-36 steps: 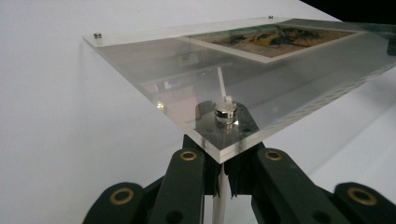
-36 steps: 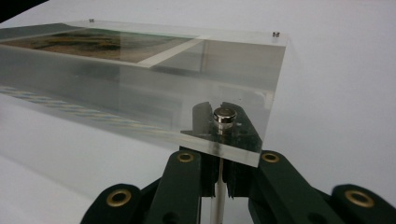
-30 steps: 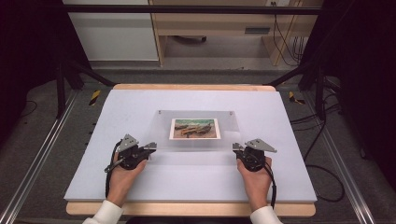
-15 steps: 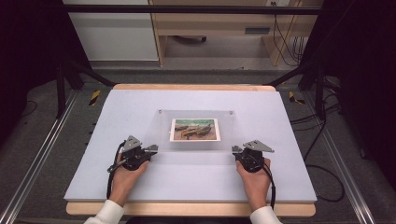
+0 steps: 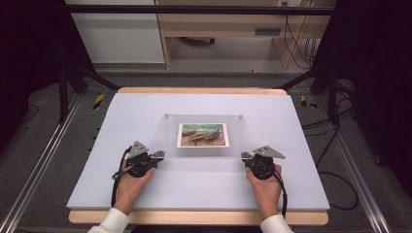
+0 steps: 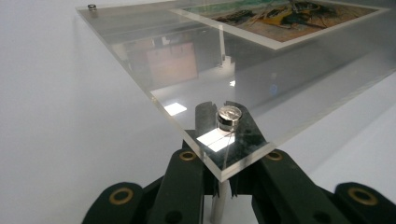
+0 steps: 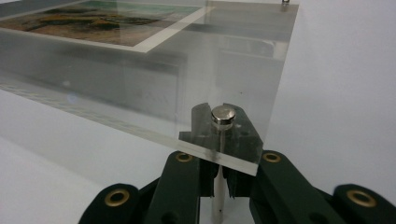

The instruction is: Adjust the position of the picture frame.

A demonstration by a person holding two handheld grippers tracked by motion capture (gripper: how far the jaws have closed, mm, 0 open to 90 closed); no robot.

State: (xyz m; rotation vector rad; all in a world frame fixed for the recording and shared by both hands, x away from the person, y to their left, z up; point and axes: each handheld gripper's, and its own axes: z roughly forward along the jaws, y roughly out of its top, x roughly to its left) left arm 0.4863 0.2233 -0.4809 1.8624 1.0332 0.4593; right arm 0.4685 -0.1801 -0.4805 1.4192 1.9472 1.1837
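Nothing had shifted since earlier: from above, the acrylic frame (image 5: pixel 204 137) lay mid-table (image 5: pixel 145 194). Beneath its near-left corner, the left gripper (image 6: pixel 218 186) pinched a metal standoff post (image 6: pixel 228 116). Seemingly likewise, the right gripper (image 7: pixel 217 184) clamped the near-right post (image 7: pixel 223 115).

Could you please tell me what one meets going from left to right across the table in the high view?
left gripper → picture inside the clear acrylic frame → right gripper.

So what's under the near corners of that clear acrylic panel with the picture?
Under each near corner of the acrylic panel a metal post runs down from a silver cap. The left gripper and right gripper are shut on the posts. The posts' feet are hidden.
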